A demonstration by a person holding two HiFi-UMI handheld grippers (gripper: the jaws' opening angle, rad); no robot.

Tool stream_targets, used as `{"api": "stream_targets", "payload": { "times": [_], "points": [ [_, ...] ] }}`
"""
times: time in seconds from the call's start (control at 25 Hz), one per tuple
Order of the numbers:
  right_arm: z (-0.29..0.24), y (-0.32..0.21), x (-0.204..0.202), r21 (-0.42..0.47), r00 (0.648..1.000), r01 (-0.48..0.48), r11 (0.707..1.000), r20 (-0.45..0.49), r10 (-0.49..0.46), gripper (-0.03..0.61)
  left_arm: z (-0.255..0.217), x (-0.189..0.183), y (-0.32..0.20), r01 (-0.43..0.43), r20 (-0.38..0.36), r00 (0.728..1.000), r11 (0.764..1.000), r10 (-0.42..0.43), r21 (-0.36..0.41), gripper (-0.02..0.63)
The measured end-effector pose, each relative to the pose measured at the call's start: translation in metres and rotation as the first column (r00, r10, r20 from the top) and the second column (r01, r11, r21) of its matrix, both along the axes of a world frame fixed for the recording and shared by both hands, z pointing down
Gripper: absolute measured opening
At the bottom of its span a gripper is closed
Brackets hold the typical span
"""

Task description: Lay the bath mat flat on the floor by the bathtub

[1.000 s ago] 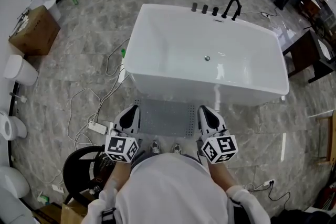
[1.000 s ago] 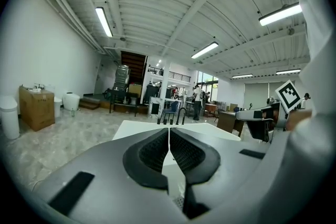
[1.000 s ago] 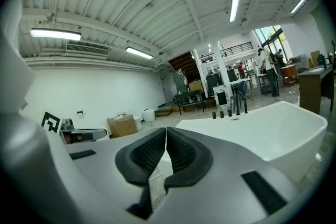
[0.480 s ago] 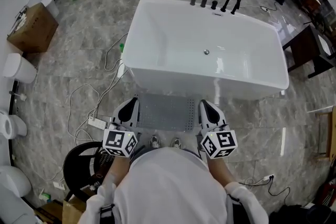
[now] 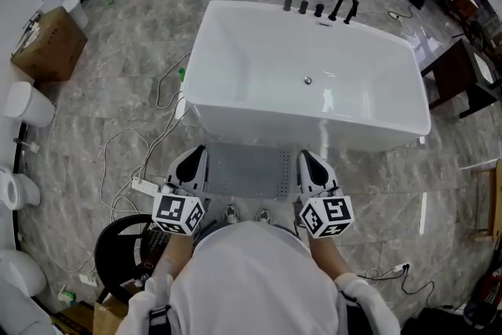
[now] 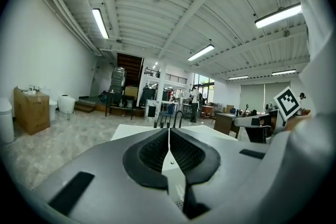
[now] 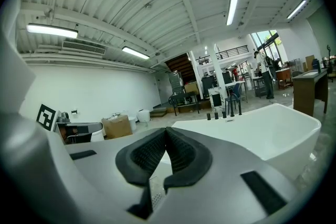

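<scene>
The grey perforated bath mat [image 5: 247, 171] is stretched between my two grippers, just in front of the white bathtub [image 5: 310, 78]. It hangs above the marble floor, over the person's shoes [image 5: 230, 214]. My left gripper [image 5: 196, 158] is shut on the mat's left edge. My right gripper [image 5: 307, 161] is shut on its right edge. In the left gripper view the black pads [image 6: 149, 155] meet, with a pale dotted strip of mat [image 6: 170, 162] pinched below them. The right gripper view shows the same: pads [image 7: 184, 152] together over a strip of mat [image 7: 155, 189].
White cables and a power strip [image 5: 143, 187] lie on the floor at the left. A black round stool [image 5: 121, 251] stands at my lower left. A cardboard box [image 5: 47, 43] and white toilets [image 5: 27, 104] line the left wall. A dark table [image 5: 459, 78] stands right of the tub.
Both grippers and the mat have drifted very slightly toward the tub; the jaws stay closed on the mat.
</scene>
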State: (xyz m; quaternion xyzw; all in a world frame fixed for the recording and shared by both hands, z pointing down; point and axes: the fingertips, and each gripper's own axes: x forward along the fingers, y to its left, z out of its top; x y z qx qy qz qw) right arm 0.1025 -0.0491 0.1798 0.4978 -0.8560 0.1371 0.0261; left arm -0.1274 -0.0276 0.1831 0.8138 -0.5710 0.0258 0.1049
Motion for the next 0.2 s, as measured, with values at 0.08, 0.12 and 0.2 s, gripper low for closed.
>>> {"api": "stream_targets", "payload": {
  "times": [0.08,0.12,0.2],
  "points": [
    [-0.0001,0.0014,0.0003,-0.002,1.000,-0.001,1.000,0.000,0.001,0.029,-0.0008,0.0005,0.0012,-0.001,0.000,1.000,1.000,0.001,0.000,0.035],
    [-0.0005,0.0018,0.0006,-0.002,1.000,-0.001,1.000,-0.001,0.001,0.029,-0.0013,0.0010,0.0017,-0.002,0.000,1.000,1.000,0.002,0.000,0.035],
    [-0.0015,0.0023,0.0015,-0.004,1.000,-0.001,1.000,-0.003,0.001,0.029,-0.0023,0.0023,0.0023,-0.005,0.000,1.000,1.000,0.005,-0.001,0.035]
  ]
}}
